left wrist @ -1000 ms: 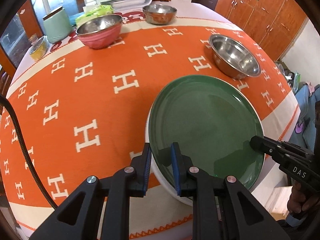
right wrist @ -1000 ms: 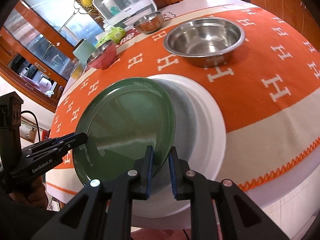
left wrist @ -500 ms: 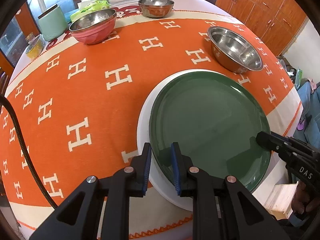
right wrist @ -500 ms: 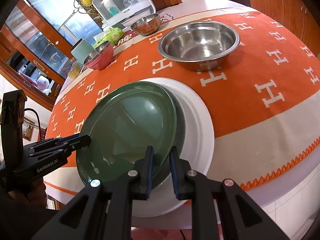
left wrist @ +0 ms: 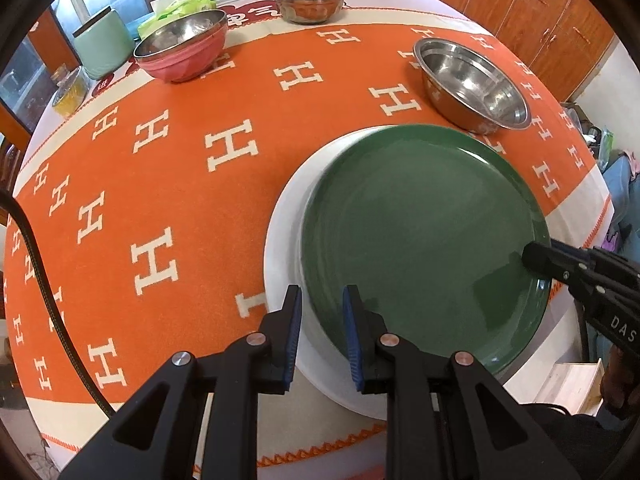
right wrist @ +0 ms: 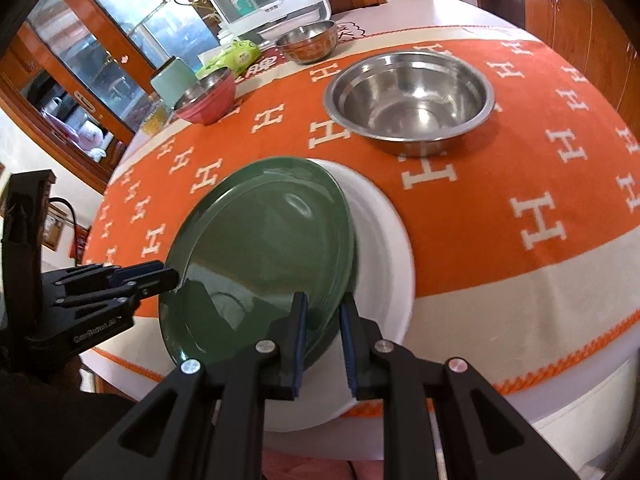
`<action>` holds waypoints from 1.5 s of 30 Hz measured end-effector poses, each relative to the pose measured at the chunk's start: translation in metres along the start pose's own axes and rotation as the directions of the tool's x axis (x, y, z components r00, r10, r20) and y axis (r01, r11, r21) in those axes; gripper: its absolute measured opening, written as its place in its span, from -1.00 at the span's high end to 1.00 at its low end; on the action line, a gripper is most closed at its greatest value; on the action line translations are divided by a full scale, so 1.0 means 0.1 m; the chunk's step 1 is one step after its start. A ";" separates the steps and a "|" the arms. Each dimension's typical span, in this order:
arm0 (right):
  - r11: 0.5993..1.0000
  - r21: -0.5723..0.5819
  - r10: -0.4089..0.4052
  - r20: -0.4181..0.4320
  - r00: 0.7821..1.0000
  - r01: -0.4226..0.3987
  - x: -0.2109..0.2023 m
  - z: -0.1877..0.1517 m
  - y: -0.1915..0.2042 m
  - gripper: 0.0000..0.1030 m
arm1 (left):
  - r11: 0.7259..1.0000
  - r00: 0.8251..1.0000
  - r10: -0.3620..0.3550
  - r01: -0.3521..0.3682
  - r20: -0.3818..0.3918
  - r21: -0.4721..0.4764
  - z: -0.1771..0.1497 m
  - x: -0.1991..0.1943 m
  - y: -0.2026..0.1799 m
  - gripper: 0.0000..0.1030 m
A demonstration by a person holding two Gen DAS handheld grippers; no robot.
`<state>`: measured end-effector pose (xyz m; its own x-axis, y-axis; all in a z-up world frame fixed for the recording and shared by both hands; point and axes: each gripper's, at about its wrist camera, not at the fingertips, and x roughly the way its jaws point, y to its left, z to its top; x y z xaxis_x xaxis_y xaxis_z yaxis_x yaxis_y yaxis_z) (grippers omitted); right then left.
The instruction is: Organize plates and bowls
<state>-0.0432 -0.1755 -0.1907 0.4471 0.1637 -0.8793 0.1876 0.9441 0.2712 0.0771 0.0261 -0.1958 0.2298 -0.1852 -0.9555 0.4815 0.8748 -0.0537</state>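
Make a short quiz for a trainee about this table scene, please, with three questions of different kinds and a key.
1. True or false: the green plate lies over the white plate.
2. Which gripper has the green plate's rim between its fingers? A) only the left gripper B) only the right gripper C) both
3. Fill in: the bowl nearest to the plates is the ____ steel bowl, not the pink bowl.

Key: 1 true; 2 C; 3 large

green plate lowered over white plate
the green plate [left wrist: 424, 236] has dropped closer onto the white plate [left wrist: 286, 220].
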 end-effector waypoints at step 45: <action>0.979 -0.164 -0.075 0.264 0.962 0.122 -0.67 0.65 -0.31 -0.12 | 0.994 0.978 -0.080 0.064 0.190 0.091 1.13 -0.65 -0.73 -0.25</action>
<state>-0.0221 -0.2341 -0.1150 0.6468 0.0108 -0.7626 0.0947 0.9910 0.0944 0.1227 -0.0759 -0.0969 0.3470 -0.3365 -0.8754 0.5703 0.8167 -0.0879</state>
